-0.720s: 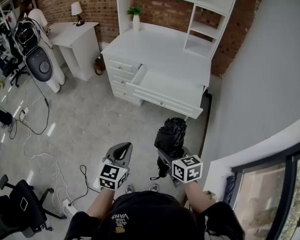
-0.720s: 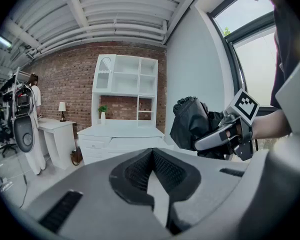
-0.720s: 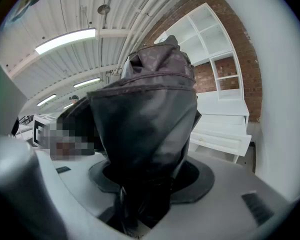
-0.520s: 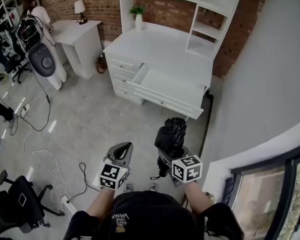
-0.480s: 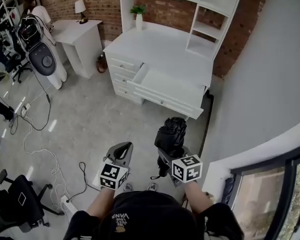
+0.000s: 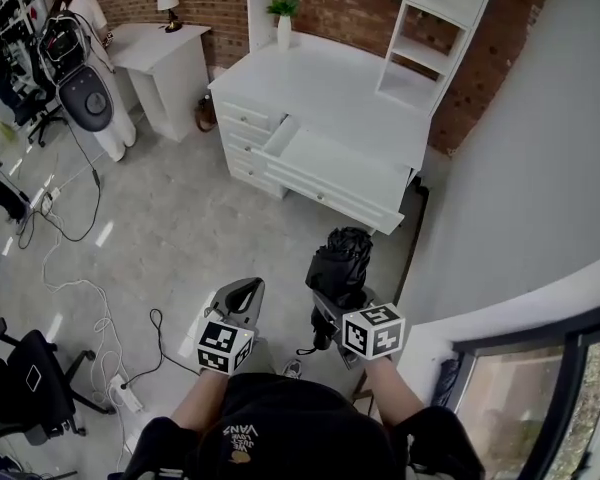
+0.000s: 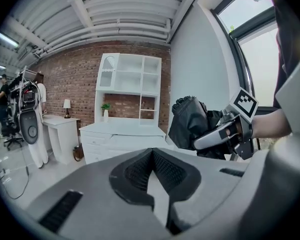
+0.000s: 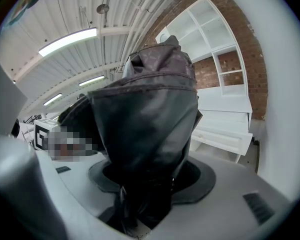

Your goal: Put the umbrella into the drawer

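Observation:
A folded black umbrella (image 6: pixel 340 260) stands up out of my right gripper (image 6: pixel 330 313), which is shut on its lower part. In the right gripper view the umbrella (image 8: pixel 150 114) fills the middle and hides the jaws of the right gripper (image 8: pixel 146 184). Ahead stands a white desk (image 6: pixel 310 83) with one wide drawer (image 6: pixel 335 168) pulled open; that drawer (image 8: pixel 225 134) also shows past the umbrella. My left gripper (image 6: pixel 244 290) hangs beside the right one over the floor, shut and with nothing in it. In its own view the left gripper (image 7: pixel 152 154) has its tips touching, and the umbrella (image 7: pixel 190 121) is at the right.
A white hutch with shelves (image 6: pixel 420 28) and a potted plant (image 6: pixel 284 10) sit on the desk. A side table with a lamp (image 6: pixel 165 43) stands to the left. Cables (image 6: pixel 90 318) and an office chair (image 6: pixel 25 388) lie left on the floor. A grey wall (image 6: pixel 520 168) runs along the right.
The head view has shifted a little as the person steps. Both grippers keep the same pose, and the umbrella stays in the right one.

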Motion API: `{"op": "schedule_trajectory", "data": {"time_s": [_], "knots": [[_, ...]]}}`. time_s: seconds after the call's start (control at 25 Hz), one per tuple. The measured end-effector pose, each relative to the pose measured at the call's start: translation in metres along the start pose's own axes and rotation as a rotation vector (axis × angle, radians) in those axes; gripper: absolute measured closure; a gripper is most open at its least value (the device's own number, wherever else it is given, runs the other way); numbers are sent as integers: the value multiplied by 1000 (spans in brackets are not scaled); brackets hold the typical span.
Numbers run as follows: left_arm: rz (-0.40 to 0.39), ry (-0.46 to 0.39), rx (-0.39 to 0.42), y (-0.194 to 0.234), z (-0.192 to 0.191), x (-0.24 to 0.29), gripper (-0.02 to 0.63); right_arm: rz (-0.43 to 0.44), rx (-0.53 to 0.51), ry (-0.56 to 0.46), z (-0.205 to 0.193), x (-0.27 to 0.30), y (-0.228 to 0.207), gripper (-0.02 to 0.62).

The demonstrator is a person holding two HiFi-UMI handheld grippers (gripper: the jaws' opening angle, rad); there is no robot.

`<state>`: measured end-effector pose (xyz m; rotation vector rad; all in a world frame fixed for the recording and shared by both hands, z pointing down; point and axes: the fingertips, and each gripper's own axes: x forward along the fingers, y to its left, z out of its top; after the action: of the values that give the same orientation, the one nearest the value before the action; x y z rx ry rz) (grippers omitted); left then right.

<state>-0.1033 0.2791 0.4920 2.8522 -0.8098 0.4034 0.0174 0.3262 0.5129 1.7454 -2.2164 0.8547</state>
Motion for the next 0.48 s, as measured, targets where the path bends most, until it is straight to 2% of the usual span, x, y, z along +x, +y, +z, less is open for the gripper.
{"op": "schedule_trajectory", "data": {"time_s": [0.24,0.48], "knots": [[3,4,-24,14,1,20,600,-11,10,12,10,17,-15,357],[-30,-2,-32,45,7,58,600,-41,-4,13,35,50,-36,357]]}}
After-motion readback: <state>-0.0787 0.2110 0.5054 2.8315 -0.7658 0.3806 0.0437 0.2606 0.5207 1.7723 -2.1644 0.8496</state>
